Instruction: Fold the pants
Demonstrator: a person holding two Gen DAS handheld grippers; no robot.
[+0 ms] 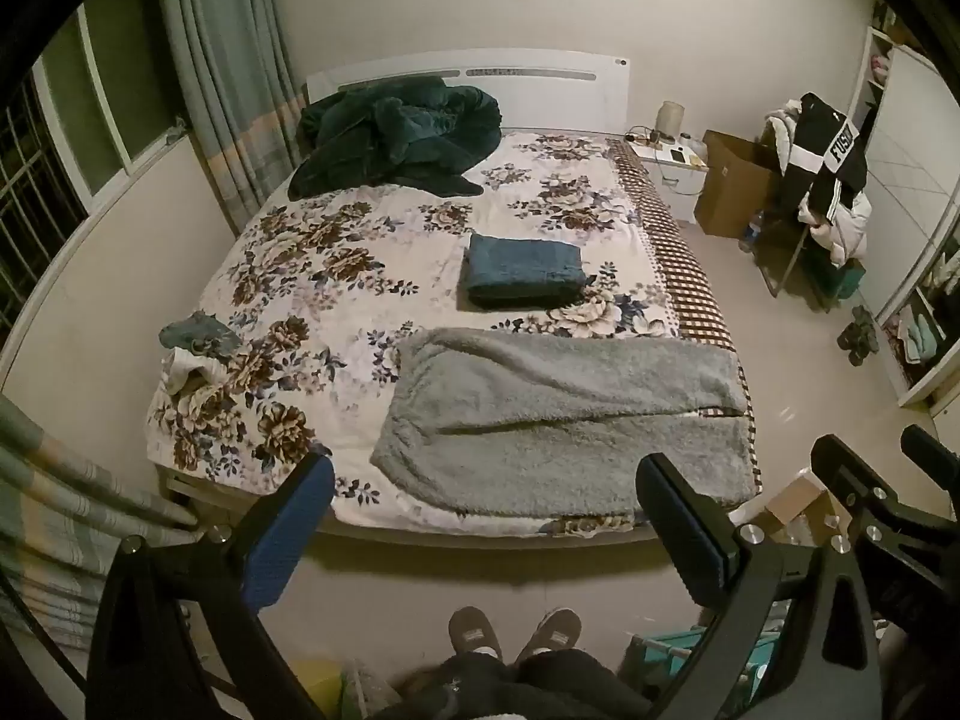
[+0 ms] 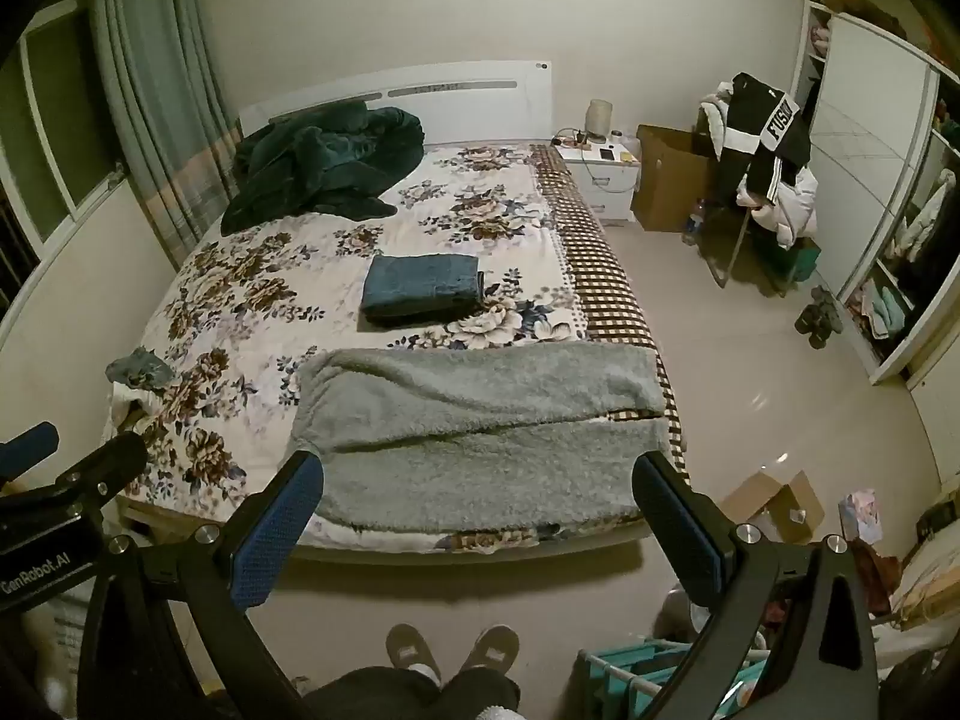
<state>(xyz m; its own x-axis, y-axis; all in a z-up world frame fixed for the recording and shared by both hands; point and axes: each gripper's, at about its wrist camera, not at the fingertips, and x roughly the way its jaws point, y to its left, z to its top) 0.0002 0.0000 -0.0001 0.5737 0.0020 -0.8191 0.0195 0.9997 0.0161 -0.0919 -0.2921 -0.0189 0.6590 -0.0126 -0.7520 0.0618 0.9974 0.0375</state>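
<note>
Fluffy grey pants (image 1: 564,414) lie flat across the near end of the bed, waist to the left, both legs running to the right bed edge; they also show in the right wrist view (image 2: 480,426). My left gripper (image 1: 486,480) is open and empty, held in the air in front of the bed's foot. My right gripper (image 2: 480,480) is open and empty beside it, over the near edge of the pants, not touching them. The right gripper also shows at the right of the left wrist view (image 1: 876,468).
A folded blue garment (image 1: 525,270) lies mid-bed on the floral sheet (image 1: 312,264). A dark green blanket (image 1: 396,135) is heaped by the headboard. Small clothes (image 1: 195,348) sit at the bed's left edge. A cardboard box (image 2: 774,504) and a teal rack (image 2: 636,669) stand on the floor at right.
</note>
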